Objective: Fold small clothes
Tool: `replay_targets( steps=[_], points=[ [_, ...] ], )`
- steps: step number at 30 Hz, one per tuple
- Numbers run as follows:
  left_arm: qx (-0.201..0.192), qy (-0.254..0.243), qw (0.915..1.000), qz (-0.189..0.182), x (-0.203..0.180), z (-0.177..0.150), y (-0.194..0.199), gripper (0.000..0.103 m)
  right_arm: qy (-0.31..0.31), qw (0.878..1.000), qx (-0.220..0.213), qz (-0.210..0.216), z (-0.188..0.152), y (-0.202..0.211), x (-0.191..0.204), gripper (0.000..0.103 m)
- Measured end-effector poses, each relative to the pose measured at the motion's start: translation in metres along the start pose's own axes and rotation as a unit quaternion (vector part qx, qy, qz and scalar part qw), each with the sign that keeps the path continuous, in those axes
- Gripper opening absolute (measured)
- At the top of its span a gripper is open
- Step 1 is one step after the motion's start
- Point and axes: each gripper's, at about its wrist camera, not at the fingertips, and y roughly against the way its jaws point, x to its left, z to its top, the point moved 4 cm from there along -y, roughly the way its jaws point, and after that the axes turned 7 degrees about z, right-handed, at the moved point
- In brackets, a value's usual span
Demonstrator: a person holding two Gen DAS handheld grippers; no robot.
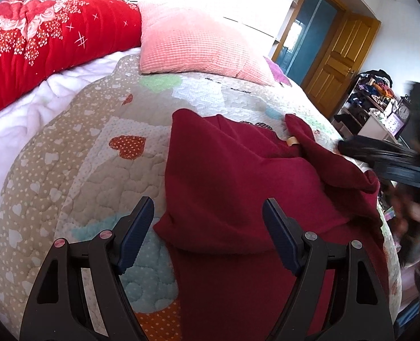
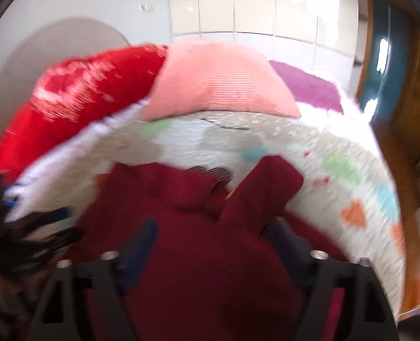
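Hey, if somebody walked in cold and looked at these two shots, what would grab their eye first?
Probably the dark red garment, lying rumpled on the heart-patterned quilt in the middle of both views. Next, the bright red floral blanket and pink pillow at the head of the bed. The left gripper hangs over the garment's near edge, jaws spread wide; the right wrist view is blurred.

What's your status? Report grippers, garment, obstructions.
Left gripper open, empty. Right gripper open over dark red garment. Garment crumpled on quilt, unfolded. Nothing blocking.

Maroon garment (image 1: 238, 176), heart-patterned beige quilt (image 1: 76, 147), pink pillow (image 1: 192, 42), red floral blanket (image 1: 45, 42).
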Motion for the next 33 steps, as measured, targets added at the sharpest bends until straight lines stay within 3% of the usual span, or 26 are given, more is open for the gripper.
replay_targets(
  steps=[2,3,4,5,7,9,11,13,15,16,17,18,21,25,30,33],
  points=[
    [-0.001,0.003,1.0,0.0,0.002,0.002,-0.001,0.079,0.001,0.999,0.043,-0.022,0.005,-0.036,-0.008,0.084],
    [-0.002,0.004,1.0,0.0,0.003,0.002,-0.001,0.079,-0.011,0.998,0.066,-0.019,0.004,-0.054,-0.015,0.074],
    [-0.004,0.005,1.0,0.001,0.004,0.004,0.0,0.079,-0.039,0.994,0.097,-0.012,0.0,-0.075,-0.027,0.04],
    [-0.007,0.006,1.0,0.002,0.006,0.005,0.001,0.079,-0.064,0.991,0.12,-0.006,-0.004,-0.087,-0.036,0.028],
    [-0.016,0.013,0.9998,0.003,0.01,0.008,0.006,0.079,-0.11,0.989,0.092,0.033,0.0,-0.079,-0.051,0.008],
    [-0.026,0.025,0.9993,0.002,0.014,0.011,0.013,0.079,-0.131,0.983,0.051,0.122,0.009,-0.049,-0.046,0.008],
    [-0.044,0.041,0.9982,-0.004,0.018,0.015,0.022,0.079,-0.108,0.961,0.007,0.256,0.024,-0.006,-0.016,0.008],
    [-0.074,0.054,0.9958,-0.002,0.022,0.018,0.033,0.079,-0.053,0.949,-0.007,0.309,0.035,0.019,0.01,0.008],
    [-0.095,0.059,0.9938,0.005,0.025,0.02,0.041,0.079,-0.034,0.958,-0.002,0.285,0.042,0.014,0.017,0.016],
    [-0.099,0.059,0.9933,0.006,0.026,0.021,0.043,0.079,-0.037,0.967,0.011,0.25,0.044,0.002,0.013,0.036],
    [-0.099,0.057,0.9934,0.008,0.027,0.022,0.043,0.079,-0.057,0.975,0.028,0.212,0.043,-0.009,0.003,0.045],
    [-0.098,0.057,0.9934,0.01,0.029,0.023,0.042,0.079,-0.092,0.975,0.036,0.197,0.038,-0.017,-0.009,0.049],
    [-0.088,0.066,0.9939,0.009,0.033,0.023,0.038,0.079,-0.122,0.971,0.021,0.207,0.023,-0.009,-0.017,0.049],
    [-0.079,0.079,0.9936,0.015,0.041,0.023,0.035,0.079,-0.058,0.968,0.035,0.241,0.002,0.005,0.02,0.049],
    [-0.062,0.095,0.9928,0.04,0.053,0.02,0.024,0.079,-0.042,0.951,0.092,0.293,-0.044,-0.008,0.066,0.049],
    [-0.053,0.102,0.9924,0.044,0.058,0.018,0.02,0.079,-0.042,0.955,0.127,0.266,-0.056,-0.032,0.071,0.049]
  ],
)
